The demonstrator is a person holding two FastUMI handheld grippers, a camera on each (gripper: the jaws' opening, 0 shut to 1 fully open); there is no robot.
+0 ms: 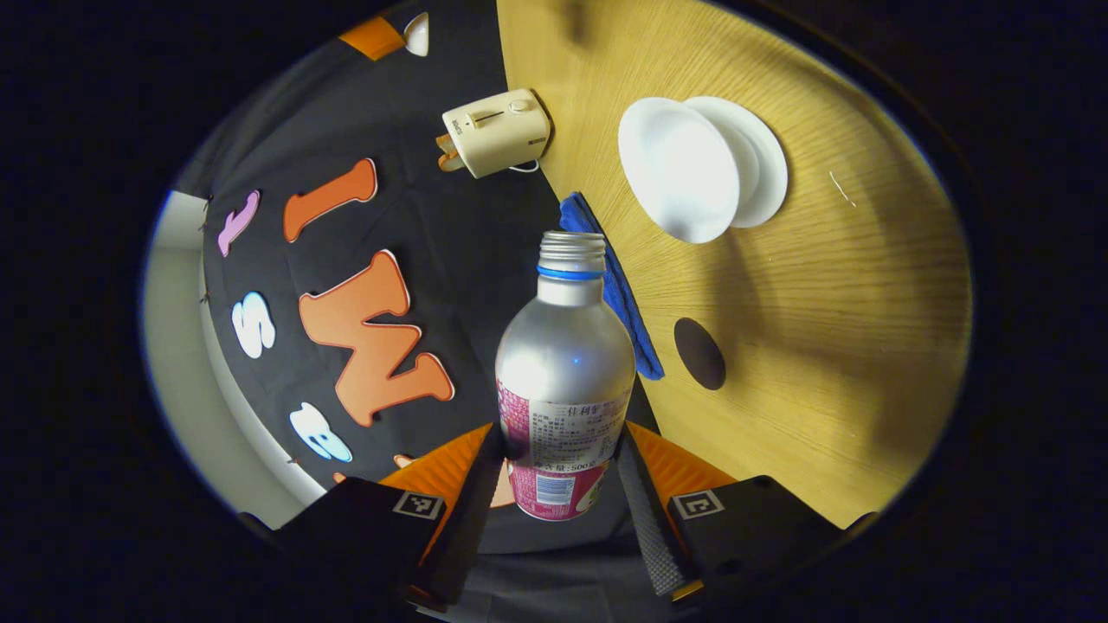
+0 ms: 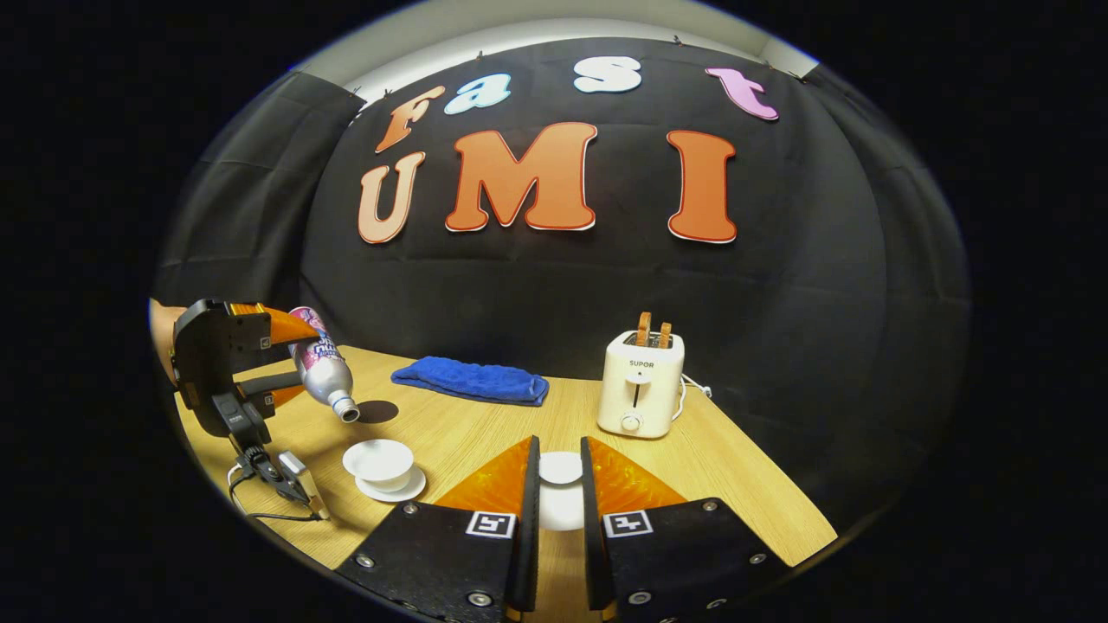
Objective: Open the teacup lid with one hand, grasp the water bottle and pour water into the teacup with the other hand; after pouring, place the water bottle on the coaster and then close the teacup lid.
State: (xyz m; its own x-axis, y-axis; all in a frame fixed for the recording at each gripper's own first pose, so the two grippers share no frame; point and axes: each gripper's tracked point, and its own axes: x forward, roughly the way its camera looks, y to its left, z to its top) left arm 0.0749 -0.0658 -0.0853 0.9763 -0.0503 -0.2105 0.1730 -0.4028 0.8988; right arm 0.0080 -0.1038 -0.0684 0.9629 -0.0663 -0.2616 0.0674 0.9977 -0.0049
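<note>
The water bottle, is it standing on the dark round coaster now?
No, in the right gripper view the water bottle is held tilted in the left gripper above the table, with the coaster bare below it.

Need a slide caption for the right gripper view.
Right hand-held gripper holds the teacup lid while the tilted water bottle hangs above the open teacup.
</note>
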